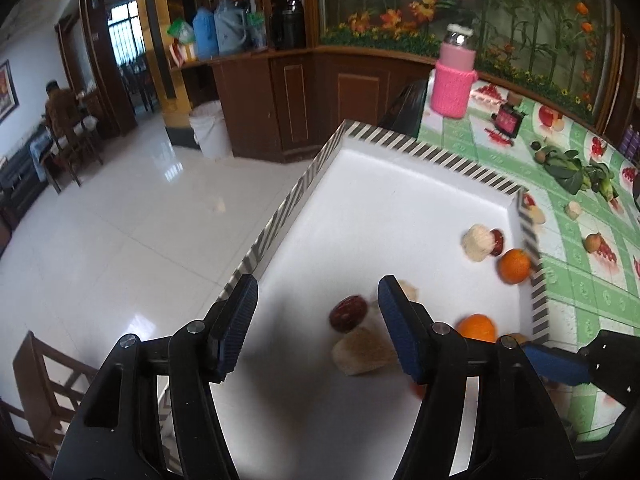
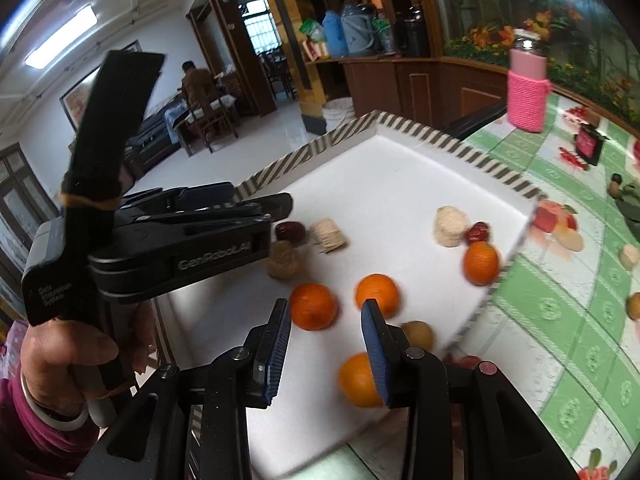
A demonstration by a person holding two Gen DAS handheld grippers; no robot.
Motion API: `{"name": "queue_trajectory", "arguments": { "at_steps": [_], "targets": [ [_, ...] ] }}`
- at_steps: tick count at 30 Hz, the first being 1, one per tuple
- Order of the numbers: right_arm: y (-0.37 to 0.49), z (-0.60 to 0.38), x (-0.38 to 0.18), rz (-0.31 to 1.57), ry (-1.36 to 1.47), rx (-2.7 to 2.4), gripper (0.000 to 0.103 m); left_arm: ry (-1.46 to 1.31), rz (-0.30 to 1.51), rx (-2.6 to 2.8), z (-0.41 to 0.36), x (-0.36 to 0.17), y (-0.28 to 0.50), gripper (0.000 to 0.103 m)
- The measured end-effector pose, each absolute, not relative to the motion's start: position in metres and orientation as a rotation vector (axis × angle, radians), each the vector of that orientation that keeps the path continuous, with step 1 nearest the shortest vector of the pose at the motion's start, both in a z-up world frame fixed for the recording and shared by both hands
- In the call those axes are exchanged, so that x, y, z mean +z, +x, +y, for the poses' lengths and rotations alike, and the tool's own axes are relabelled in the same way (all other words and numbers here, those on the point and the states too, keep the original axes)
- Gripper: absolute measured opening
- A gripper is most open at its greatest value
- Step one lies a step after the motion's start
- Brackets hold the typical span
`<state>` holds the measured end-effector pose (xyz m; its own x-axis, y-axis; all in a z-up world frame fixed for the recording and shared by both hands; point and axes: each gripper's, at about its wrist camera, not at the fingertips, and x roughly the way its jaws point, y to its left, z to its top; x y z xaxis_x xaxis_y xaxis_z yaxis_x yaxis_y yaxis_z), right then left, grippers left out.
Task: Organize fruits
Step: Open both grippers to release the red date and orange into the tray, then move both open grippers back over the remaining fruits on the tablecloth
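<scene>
Right gripper (image 2: 325,320) jaws released, empty, over the near part of the white tray (image 2: 384,184) amid three oranges (image 2: 313,306), left gripper (image 1: 318,300) jaws likewise spread over a dark red fruit (image 1: 347,313), a fourth orange (image 2: 480,262) against the tray's right rim, pink bottle (image 2: 526,92) far right.

My left camera looks down along my tongs at the white tray (image 1: 400,184), close up. My right camera sees the same tray (image 2: 384,168) from farther right.
</scene>
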<state>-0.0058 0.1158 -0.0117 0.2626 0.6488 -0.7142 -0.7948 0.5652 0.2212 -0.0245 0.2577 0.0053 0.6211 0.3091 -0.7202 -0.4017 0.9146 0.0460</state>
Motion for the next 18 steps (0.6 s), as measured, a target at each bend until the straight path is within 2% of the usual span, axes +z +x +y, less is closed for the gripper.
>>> {"name": "queue_trajectory", "arguments": {
  "at_steps": [7, 18],
  "targets": [
    [0.005, 0.077, -0.002, 0.835, -0.156, 0.907, 0.035, -0.081, 0.751, 0.348, 0.219, 0.022, -0.02, 0.063],
    [0.032, -0.005, -0.004, 0.846, -0.098, 0.746, 0.035, -0.037, 0.766, 0.192, 0.14, 0.022, 0.008, 0.063]
  ]
}}
